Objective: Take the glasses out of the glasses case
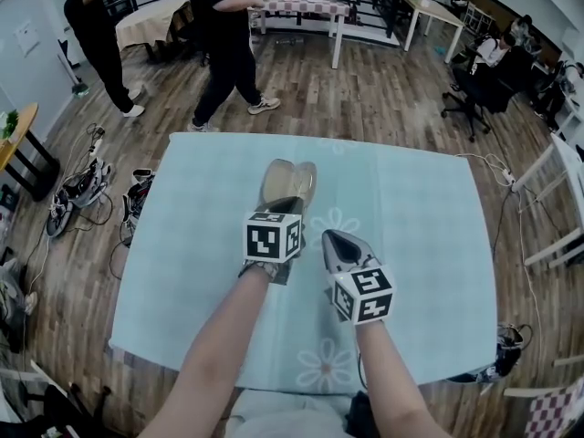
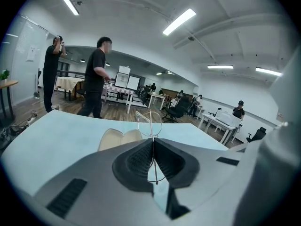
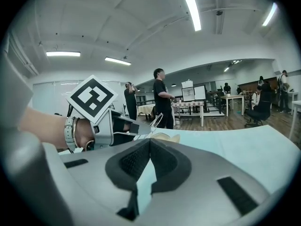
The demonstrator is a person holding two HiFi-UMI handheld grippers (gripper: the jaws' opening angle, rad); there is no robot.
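Glasses clamped in left gripper — case lies open.

The glasses case is laid open on the table, midway between its left and right edges and toward the far edge. The glasses are held just before the case in the left gripper. The right gripper is set just to its right, nearer the near edge.

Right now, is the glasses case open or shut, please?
Open: the glasses case lies with both beige halves spread on the table; the left gripper holds the glasses.
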